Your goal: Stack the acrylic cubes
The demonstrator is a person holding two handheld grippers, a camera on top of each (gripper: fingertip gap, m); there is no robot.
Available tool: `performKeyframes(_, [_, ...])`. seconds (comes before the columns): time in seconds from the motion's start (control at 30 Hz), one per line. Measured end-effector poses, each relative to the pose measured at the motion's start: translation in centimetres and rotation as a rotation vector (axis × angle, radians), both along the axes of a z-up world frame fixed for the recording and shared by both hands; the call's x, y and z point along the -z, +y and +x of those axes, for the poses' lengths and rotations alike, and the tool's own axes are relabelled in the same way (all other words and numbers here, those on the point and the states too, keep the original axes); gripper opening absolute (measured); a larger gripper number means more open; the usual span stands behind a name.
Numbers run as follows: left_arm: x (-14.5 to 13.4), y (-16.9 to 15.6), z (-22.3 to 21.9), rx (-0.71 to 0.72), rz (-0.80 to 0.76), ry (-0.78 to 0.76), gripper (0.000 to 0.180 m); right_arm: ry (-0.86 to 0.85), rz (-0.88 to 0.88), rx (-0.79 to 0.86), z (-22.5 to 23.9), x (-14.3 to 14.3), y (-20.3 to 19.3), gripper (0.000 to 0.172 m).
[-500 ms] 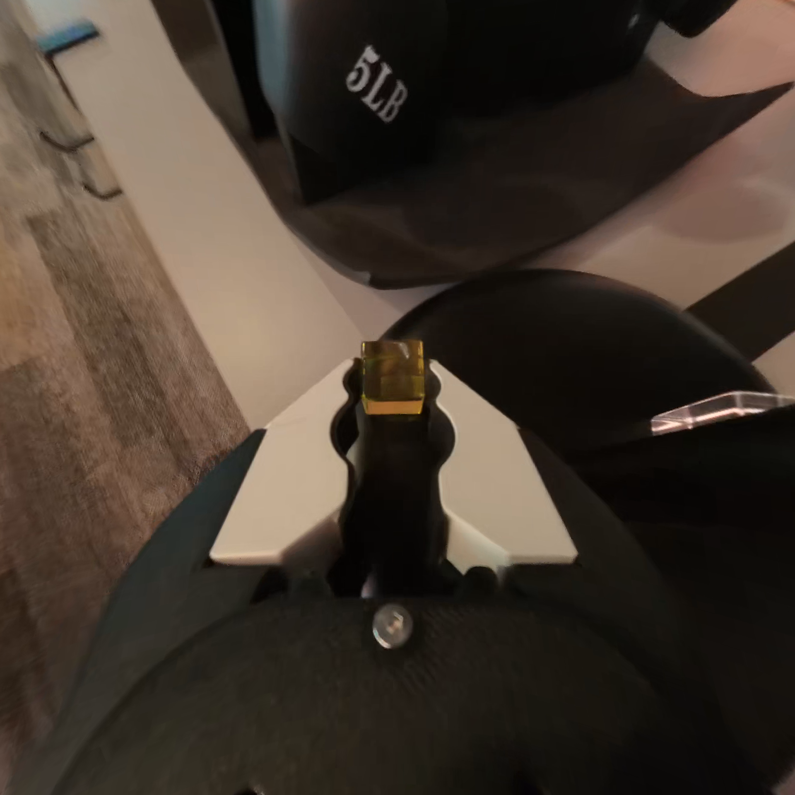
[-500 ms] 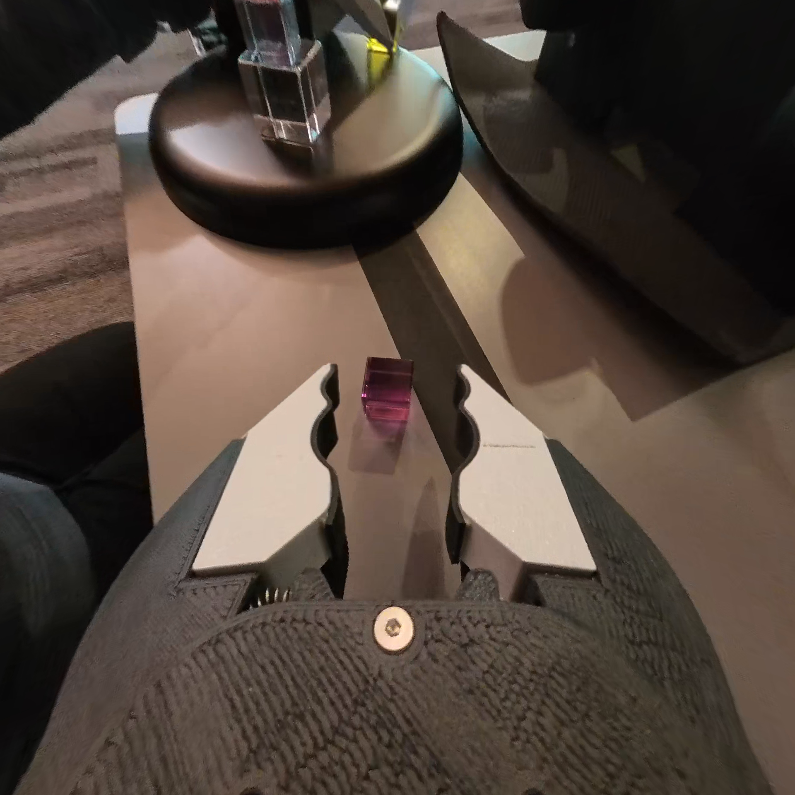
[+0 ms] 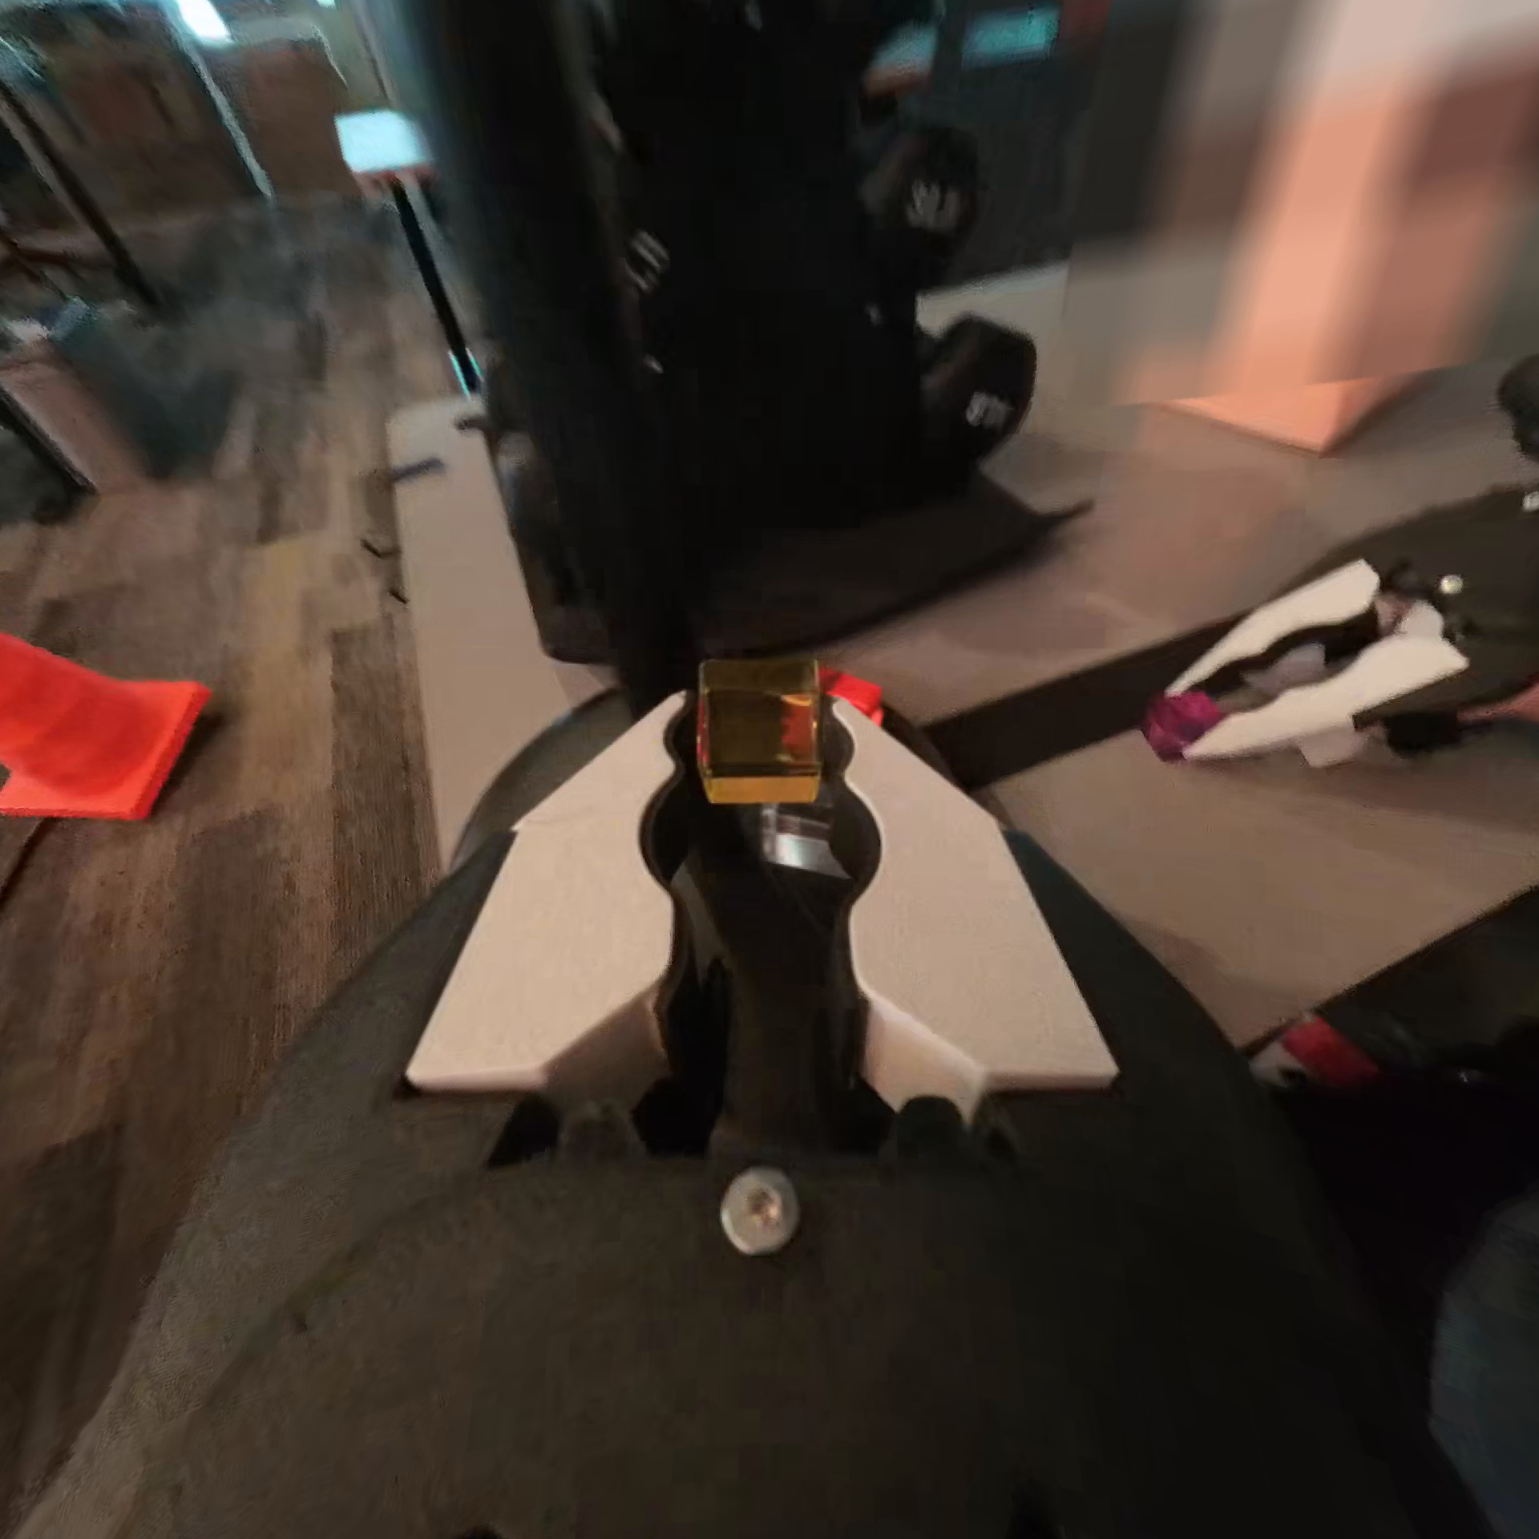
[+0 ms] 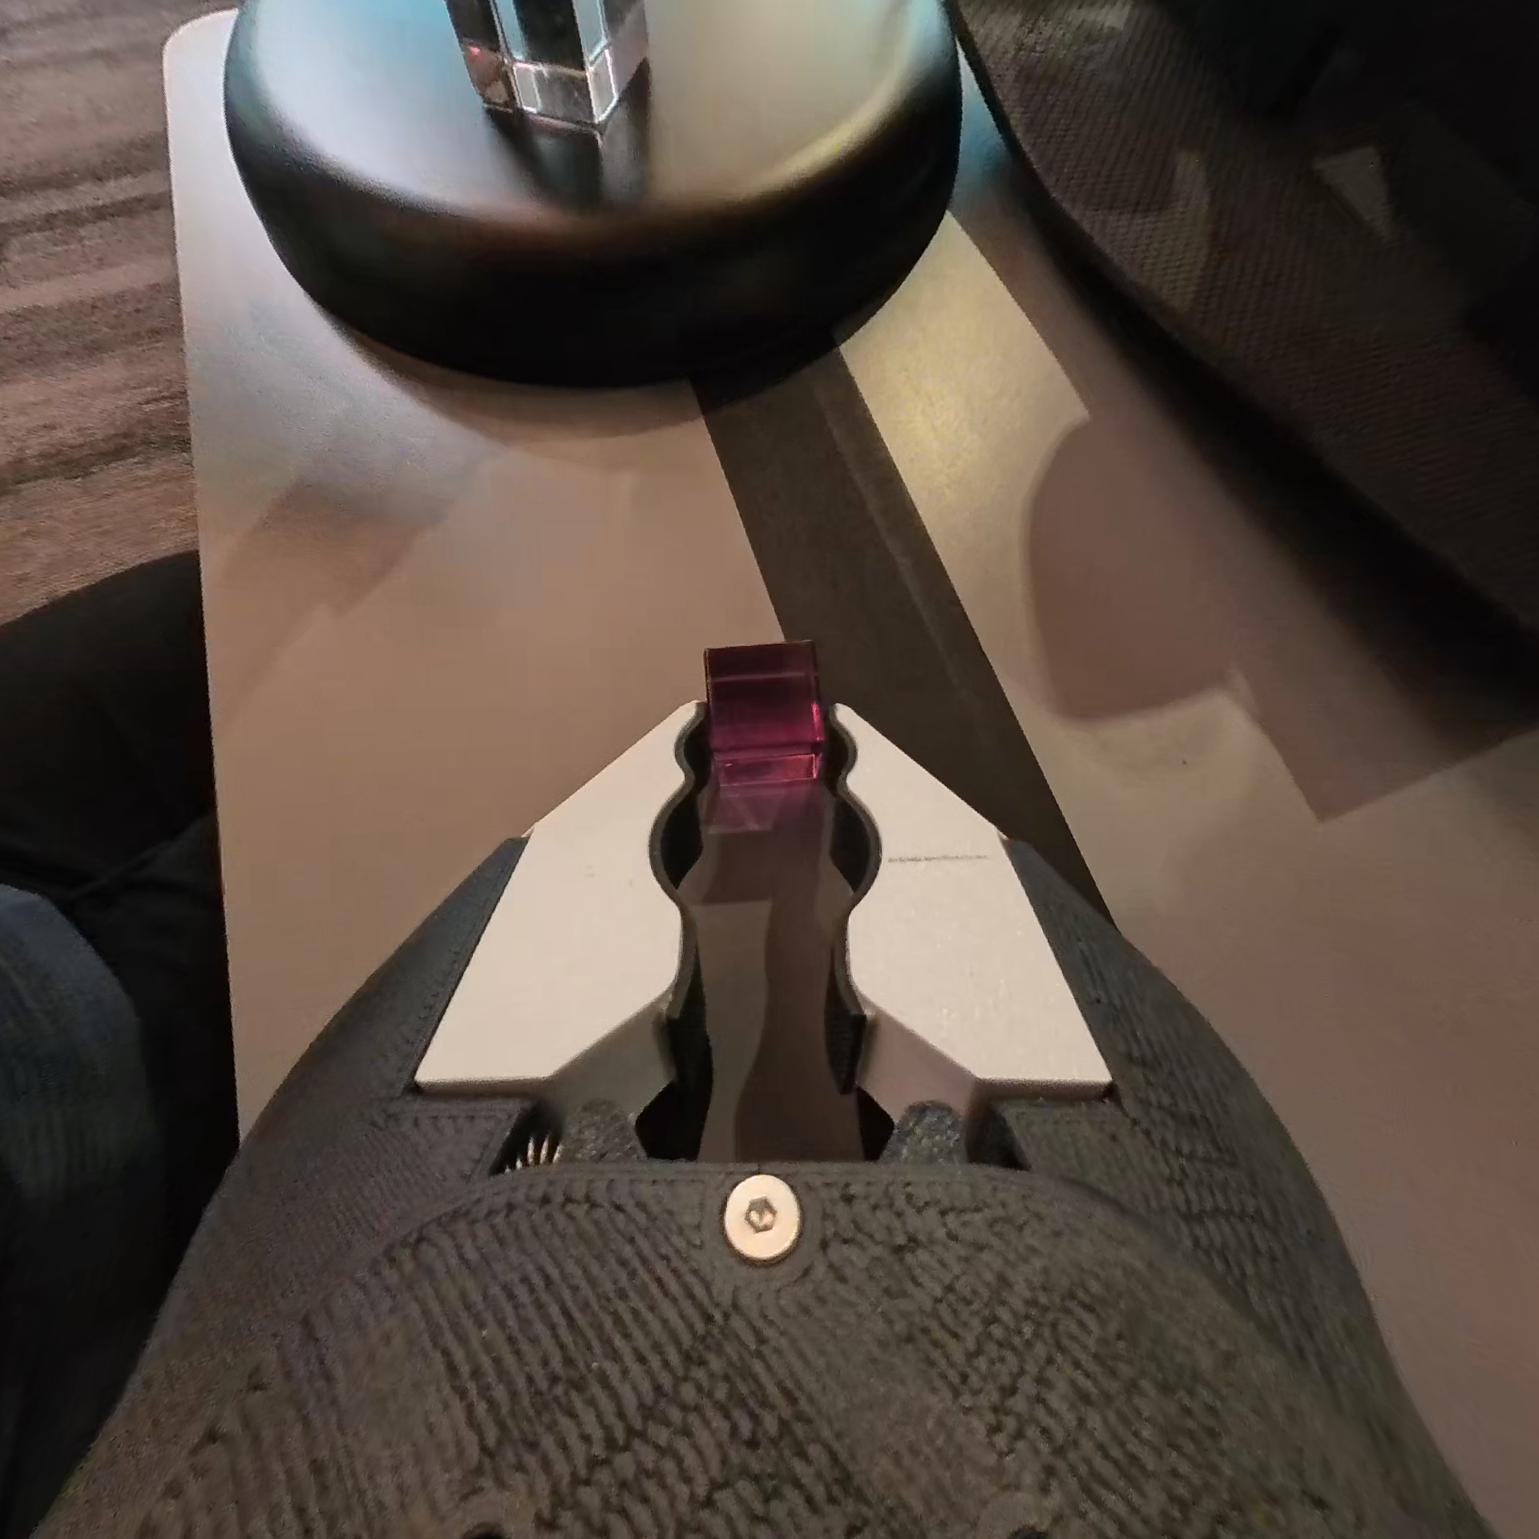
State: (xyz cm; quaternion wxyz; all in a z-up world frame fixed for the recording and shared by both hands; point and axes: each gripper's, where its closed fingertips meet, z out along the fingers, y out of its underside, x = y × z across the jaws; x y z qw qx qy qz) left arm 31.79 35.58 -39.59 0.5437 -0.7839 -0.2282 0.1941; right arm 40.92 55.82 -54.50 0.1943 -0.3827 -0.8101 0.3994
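Across the pale bench [image 4: 466,633] we see 1 round black base [image 4: 583,275] standing at its far end, carrying a clear block [image 4: 550,75] on top; whether that block rests loose or is fixed we cannot tell. Beside the base a dark mat [image 4: 1249,250] covers the bench's right part. Our right gripper [image 4: 764,733] sits low over the bench, its jaws clenched on a purple cube [image 4: 762,708], pads pressing both sides, with the base straight ahead and well apart. Our left gripper [image 3: 759,733] is raised near the base, its jaws clenched on a yellow cube [image 3: 758,729], so it is the nearer of the 2. Small red pieces [image 3: 854,691] lie just behind that cube.
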Motion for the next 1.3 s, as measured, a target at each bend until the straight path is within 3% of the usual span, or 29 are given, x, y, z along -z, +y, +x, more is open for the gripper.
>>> performKeyframes(0.17, [0.7, 3.8, -0.1, 0.037, -0.054, -0.06, 0.027, -0.003, -0.001, -0.021, -0.1, 0.0, -0.2, 0.025])
performKeyframes(0.4, [1.9, 5.1, -1.3, 0.011, -0.176, -0.14, 0.027, -0.026, -0.011, -0.058, -0.4, -0.3, -0.4, 0.025])
performKeyframes(0.53, [2.9, 5.4, -1.6, -0.006, -0.236, -0.157, 0.03, 0.015, -0.099, -0.124, -2.1, -3.7, -2.5, 0.024])
performKeyframes(0.6, [2.8, 5.5, -1.3, -0.011, -0.219, -0.157, 0.045, 0.068, -0.139, -0.18, -3.6, -6.8, -4.2, 0.025])
performKeyframes(0.7, [1.6, 4.2, -0.8, -0.067, -0.158, -0.125, 0.061, 0.173, -0.183, -0.278, -6.1, -12.0, -7.3, 0.024])
performKeyframes(0.83, [-0.2, 1.0, 0.8, -0.153, -0.048, -0.073, 0.063, 0.185, -0.216, -0.438, -8.6, -16.6, -12.5, 0.025])
performKeyframes(1.03, [-0.9, -3.3, 3.2, -0.246, 0.029, -0.05, 0.059, 0.055, -0.129, -0.547, -11.1, -16.3, -16.9, 0.025])
performKeyframes(1.3, [-1.0, -5.8, 4.5, -0.3, 0.086, -0.044, 0.058, 0.011, -0.013, -0.564, -10.9, -15.4, -17.5, 0.025])
